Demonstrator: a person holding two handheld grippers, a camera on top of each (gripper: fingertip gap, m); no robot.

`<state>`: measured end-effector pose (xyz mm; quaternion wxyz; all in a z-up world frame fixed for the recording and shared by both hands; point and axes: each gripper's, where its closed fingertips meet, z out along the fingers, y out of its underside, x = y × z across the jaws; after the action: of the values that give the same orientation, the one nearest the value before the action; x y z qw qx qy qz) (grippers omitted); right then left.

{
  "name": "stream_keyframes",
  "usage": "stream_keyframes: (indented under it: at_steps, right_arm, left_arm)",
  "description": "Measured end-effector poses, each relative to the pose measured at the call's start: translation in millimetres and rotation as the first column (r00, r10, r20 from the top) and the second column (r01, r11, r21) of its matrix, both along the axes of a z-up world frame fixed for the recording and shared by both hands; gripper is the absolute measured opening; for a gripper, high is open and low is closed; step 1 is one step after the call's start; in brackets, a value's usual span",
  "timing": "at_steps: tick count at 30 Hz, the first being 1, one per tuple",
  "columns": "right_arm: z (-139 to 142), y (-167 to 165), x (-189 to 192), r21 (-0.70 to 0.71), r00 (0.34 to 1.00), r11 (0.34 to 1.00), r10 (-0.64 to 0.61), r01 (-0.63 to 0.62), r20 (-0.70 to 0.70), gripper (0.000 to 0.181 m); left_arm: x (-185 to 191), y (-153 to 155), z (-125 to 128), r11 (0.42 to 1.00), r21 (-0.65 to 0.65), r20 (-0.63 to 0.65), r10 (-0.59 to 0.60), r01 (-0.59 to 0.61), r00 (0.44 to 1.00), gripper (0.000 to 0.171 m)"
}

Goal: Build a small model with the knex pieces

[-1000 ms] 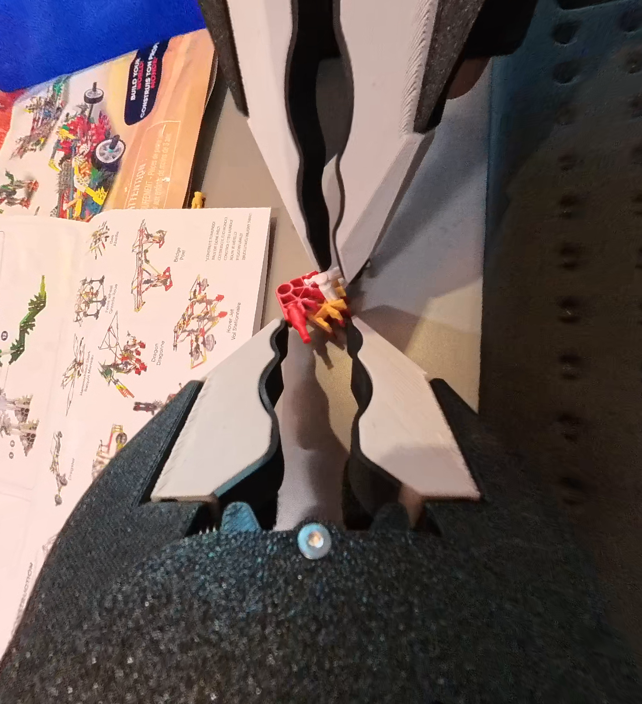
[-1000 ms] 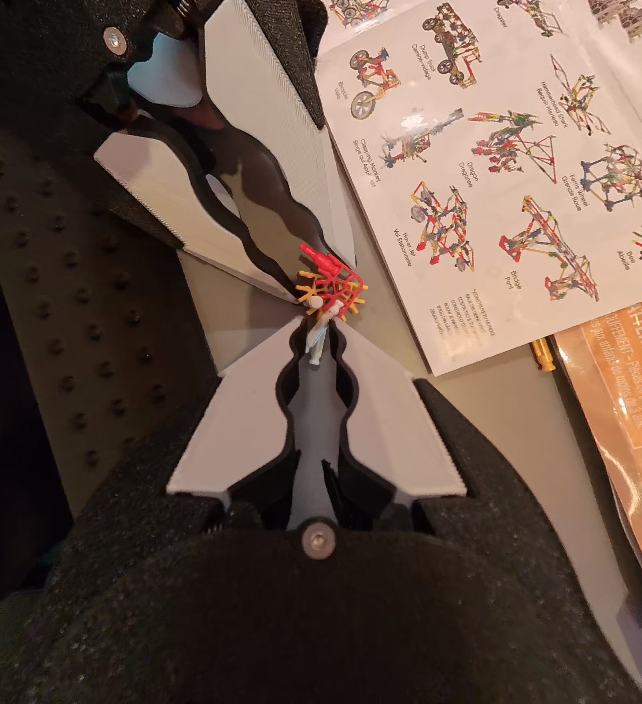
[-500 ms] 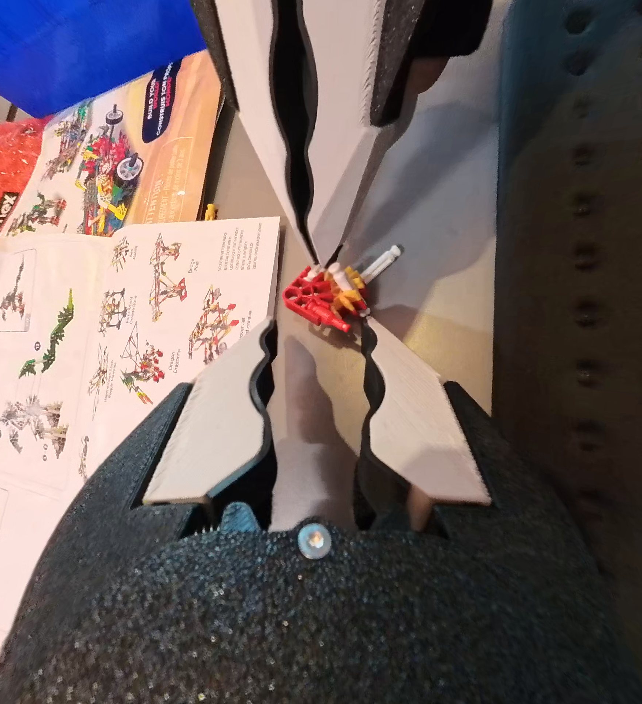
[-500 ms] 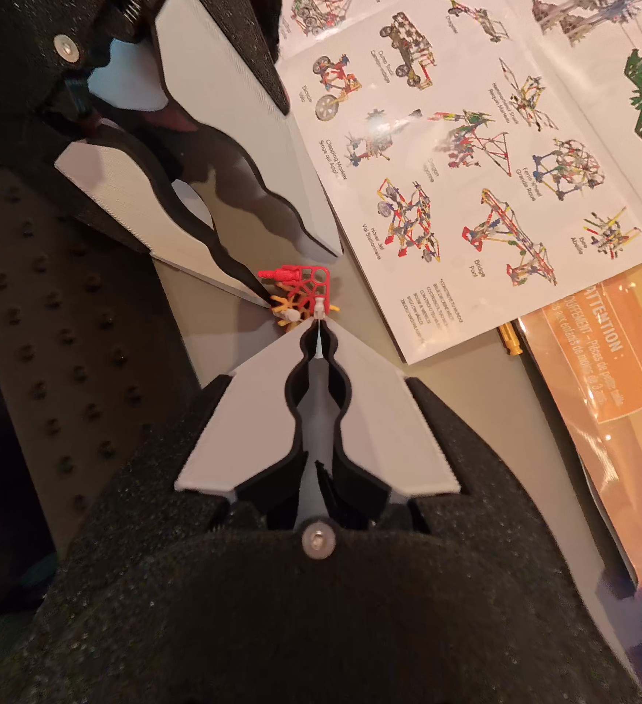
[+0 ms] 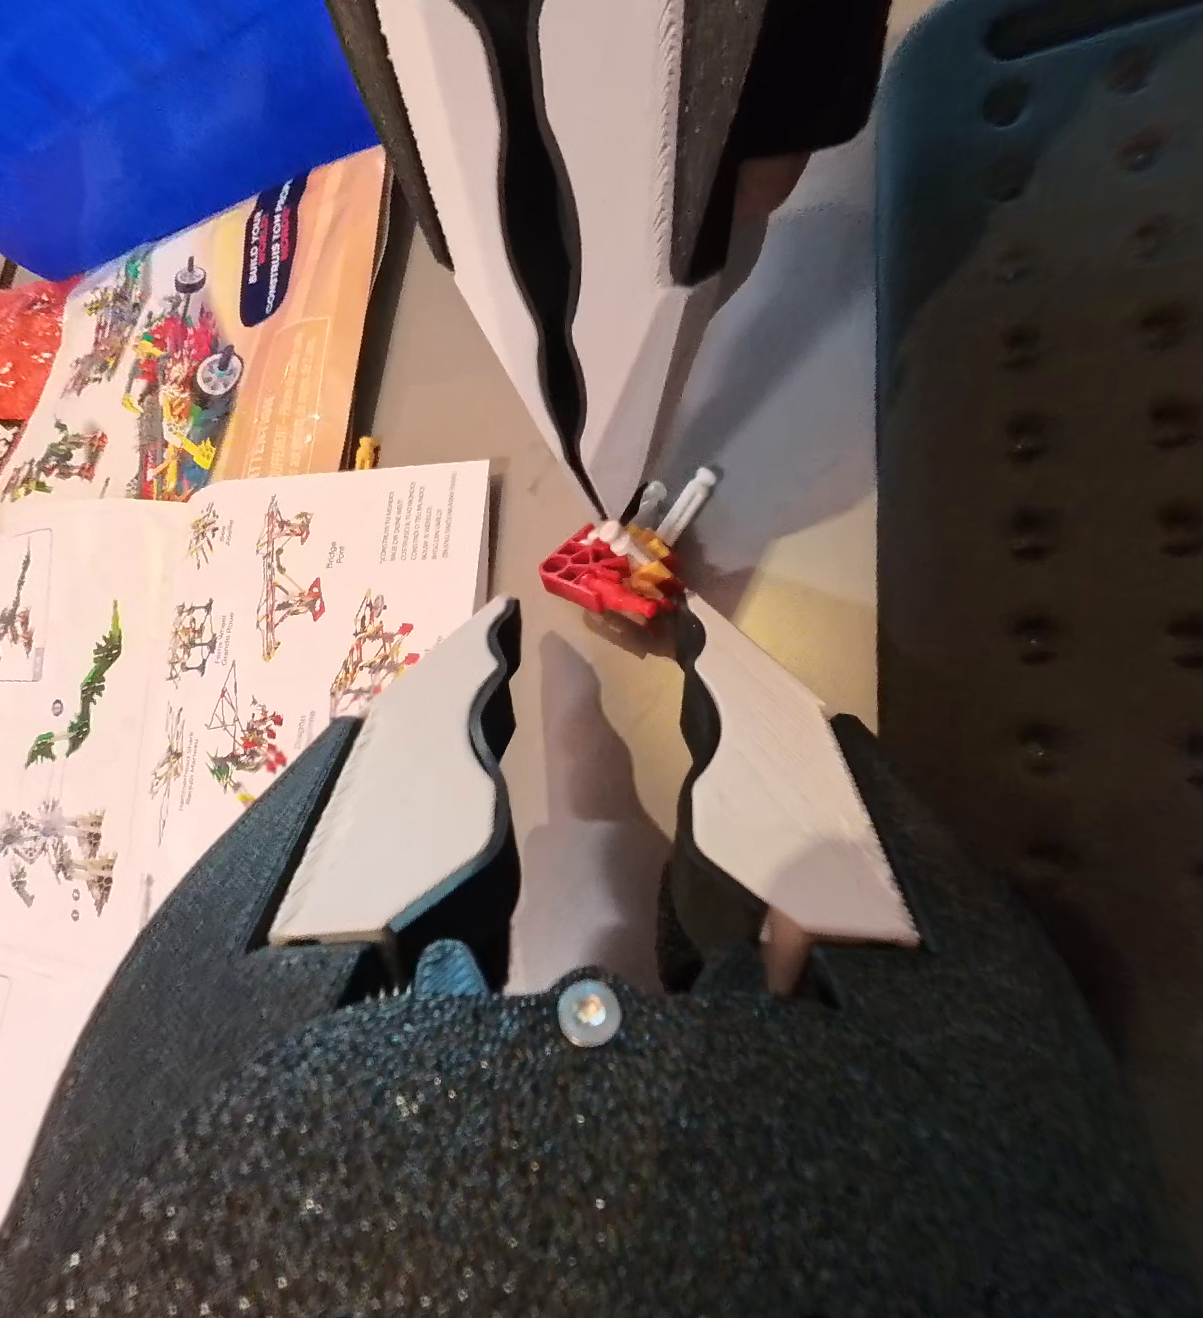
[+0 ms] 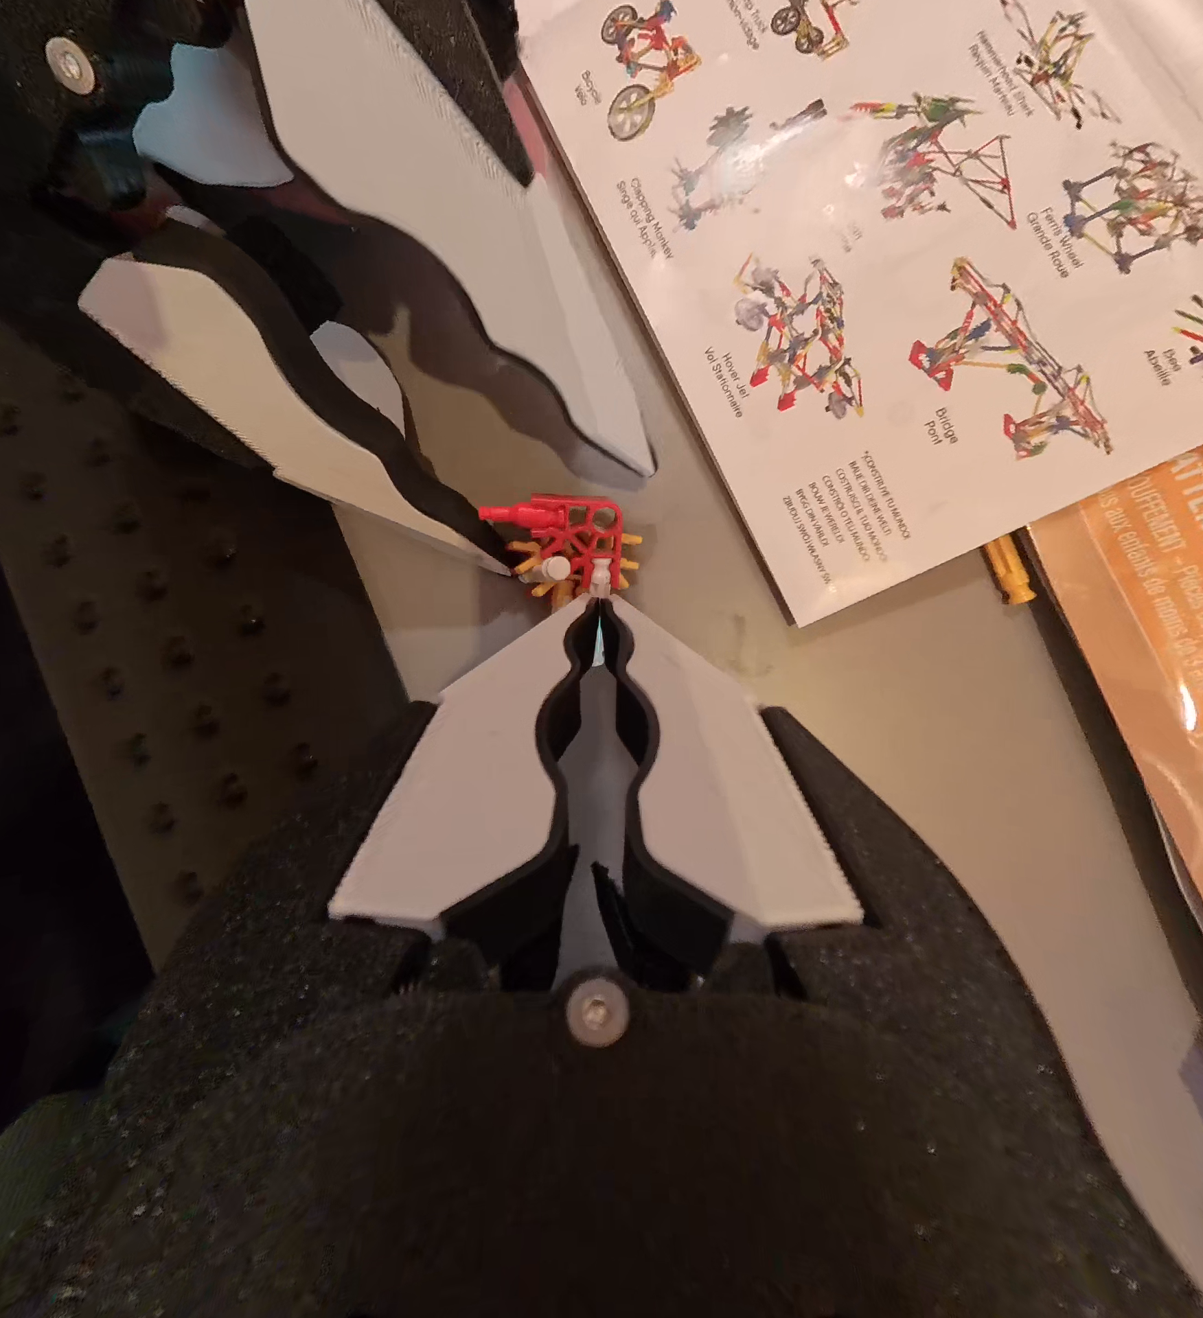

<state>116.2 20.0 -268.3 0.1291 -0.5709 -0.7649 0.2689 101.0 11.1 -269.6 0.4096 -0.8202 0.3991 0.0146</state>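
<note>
A small toy assembly (image 5: 609, 570) lies on the table: a red connector, an orange-yellow connector and short white rods. My left gripper (image 5: 599, 617) is open just in front of it; its right fingertip (image 5: 688, 631) touches the assembly's red end. My right gripper (image 6: 599, 605) is shut on a white rod (image 6: 600, 574) plugged into the assembly (image 6: 574, 538). In the left wrist view the right gripper (image 5: 602, 510) comes in from above. In the right wrist view the open left gripper (image 6: 570, 513) reaches in from the upper left.
A printed instruction sheet (image 5: 192, 642) (image 6: 941, 249) lies beside the work spot. An orange toy package (image 5: 285, 342) (image 6: 1155, 677) is beyond it, with a loose yellow rod (image 6: 1009, 570) at its edge. A dark perforated mat (image 5: 1084, 642) borders the other side. A blue sheet (image 5: 121, 107) is far left. The grippers are tip to tip, or close to it. The orange toy package (image 6: 1155, 677) is about equally far from each gripper, around 15 cm. Seen from the left wrist view (image 5: 333, 358) as well.
My left gripper has opened wider and let the assembly go. My right gripper has closed tight on the white rod, and the assembly has turned a little.
</note>
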Motion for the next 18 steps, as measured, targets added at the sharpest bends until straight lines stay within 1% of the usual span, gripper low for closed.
stream_keyframes:
  at_steps: [3, 5, 8, 12, 15, 18]
  right_arm:
    - [1, 0, 3, 0.000, 1.000, 1.000, -0.001, 0.001, 0.006, 0.001]
    - [2, 0, 5, -0.002, 1.000, 1.000, -0.002, 0.002, 0.007, 0.001]
    - [2, 0, 8, 0.017, 1.000, 1.000, 0.002, -0.002, 0.016, 0.001]
    - [2, -4, 11, 0.026, 1.000, 1.000, 0.005, -0.005, 0.022, 0.000]
    - [1, -6, 15, 0.045, 1.000, 0.999, 0.000, -0.001, 0.030, 0.000]
    - [1, -8, 20, 0.069, 0.999, 0.998, -0.004, 0.001, 0.035, 0.000]
  left_arm:
    - [6, -3, -2, 1.000, -0.010, 0.000, -0.030, 0.030, 1.000, 0.027]
    - [7, -3, -4, 0.999, -0.009, -0.011, -0.038, 0.038, 0.999, 0.023]
    - [6, -1, -3, 0.999, 0.005, -0.018, -0.034, 0.034, 0.999, 0.027]
    - [3, 1, 1, 0.999, 0.041, -0.045, -0.020, 0.021, 0.999, 0.048]
    - [12, -3, 3, 0.993, 0.085, -0.094, -0.078, 0.086, 0.992, 0.048]
    - [20, -6, 2, 0.984, 0.104, -0.134, -0.130, 0.145, 0.982, 0.042]
